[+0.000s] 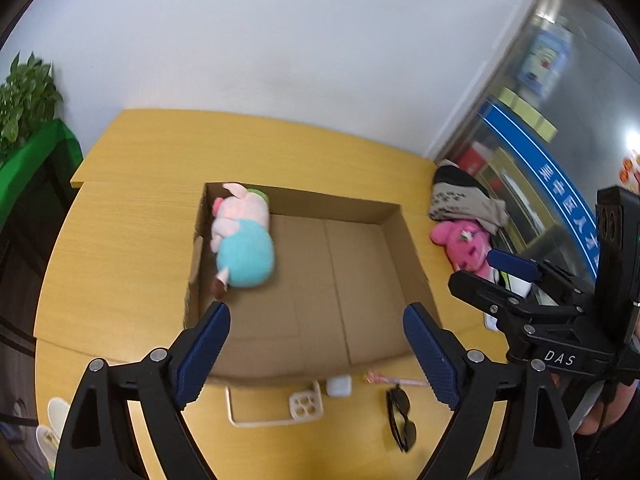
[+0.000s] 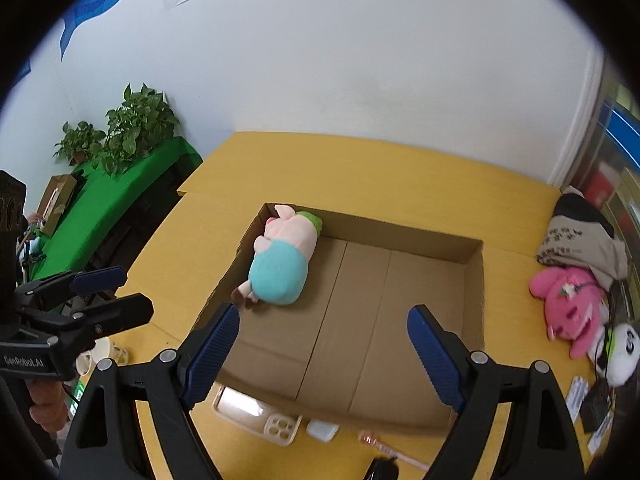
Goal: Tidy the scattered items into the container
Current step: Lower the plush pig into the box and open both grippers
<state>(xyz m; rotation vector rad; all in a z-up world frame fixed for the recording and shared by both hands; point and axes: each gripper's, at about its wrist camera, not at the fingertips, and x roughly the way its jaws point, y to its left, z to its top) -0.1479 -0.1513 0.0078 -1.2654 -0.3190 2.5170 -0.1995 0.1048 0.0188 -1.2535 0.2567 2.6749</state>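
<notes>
One cardboard box [image 1: 360, 280] sits on the table, and inside it, one pig plush [image 1: 244, 240] against its left wall. Right of the box: two more plush toys, one pink [image 2: 572, 308], one white [image 2: 620, 352]. Along the box's near edge: one phone case [image 1: 276, 404], one small white case [image 1: 339, 385], one pair of sunglasses [image 1: 402, 416].
</notes>
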